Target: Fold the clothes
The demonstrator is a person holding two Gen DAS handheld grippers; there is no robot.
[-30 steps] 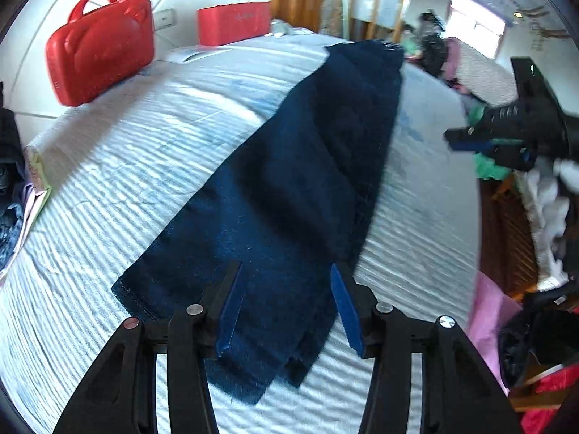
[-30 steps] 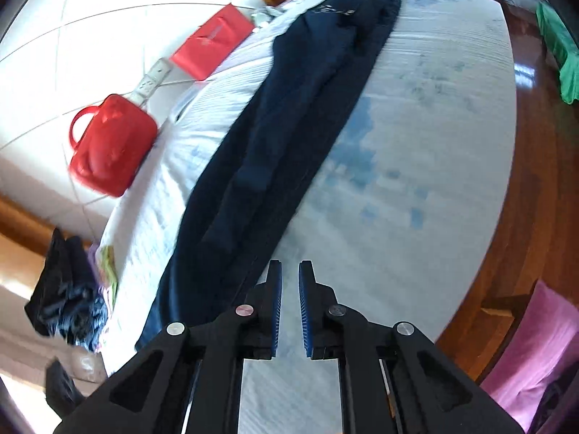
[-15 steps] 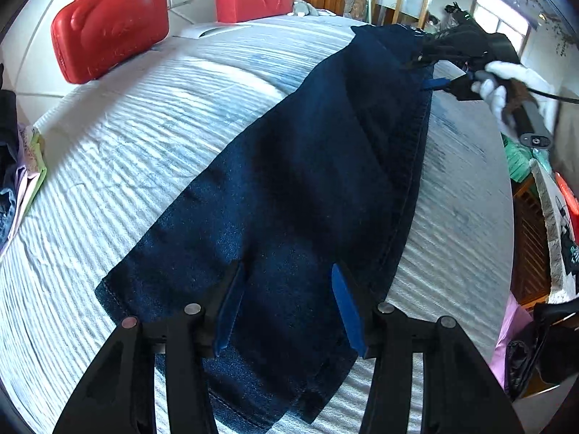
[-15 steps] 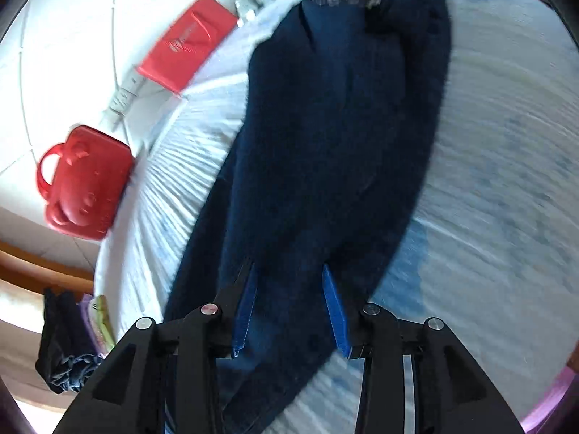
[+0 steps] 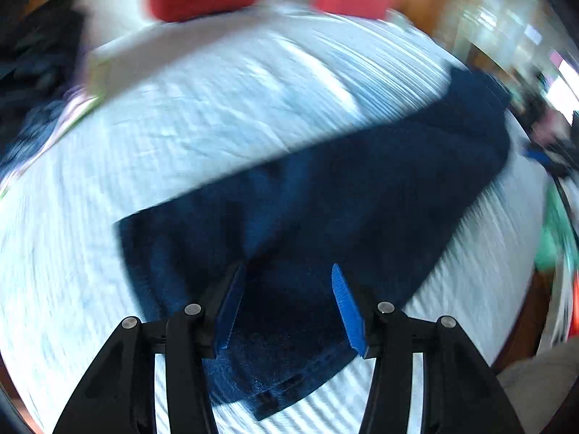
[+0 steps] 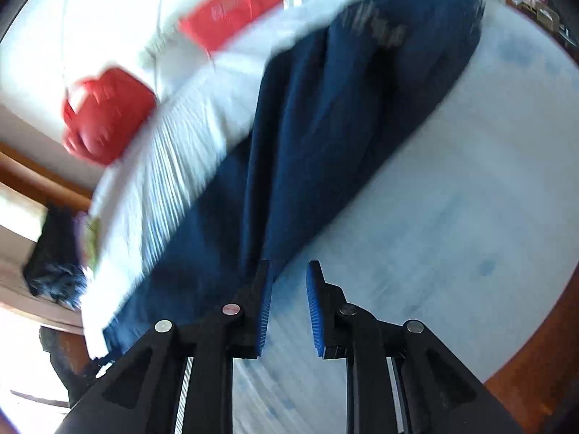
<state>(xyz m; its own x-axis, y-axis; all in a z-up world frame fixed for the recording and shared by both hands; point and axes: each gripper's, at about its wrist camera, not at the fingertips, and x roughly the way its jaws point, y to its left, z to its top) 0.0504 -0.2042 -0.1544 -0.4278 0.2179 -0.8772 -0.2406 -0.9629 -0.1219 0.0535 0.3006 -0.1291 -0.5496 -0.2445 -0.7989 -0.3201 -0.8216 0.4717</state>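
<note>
Dark jeans lie lengthwise, already doubled leg-on-leg, across the white bed, as the left tool hovers spread above the hem and the right tool, parted and empty, hangs beside the edge, likely poised for the next fold.

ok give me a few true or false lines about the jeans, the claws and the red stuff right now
1. The left claw is open above the dark jeans. True.
2. The right claw is clamped on the jeans. False: it is open with nothing between its pads.
3. The jeans lie stretched out on the pale striped bedspread. True.
4. The red bag sits on top of the jeans. False: it is off to the side, apart from them.
5. A second red item, a flat case, lies near the wall. True.
</note>
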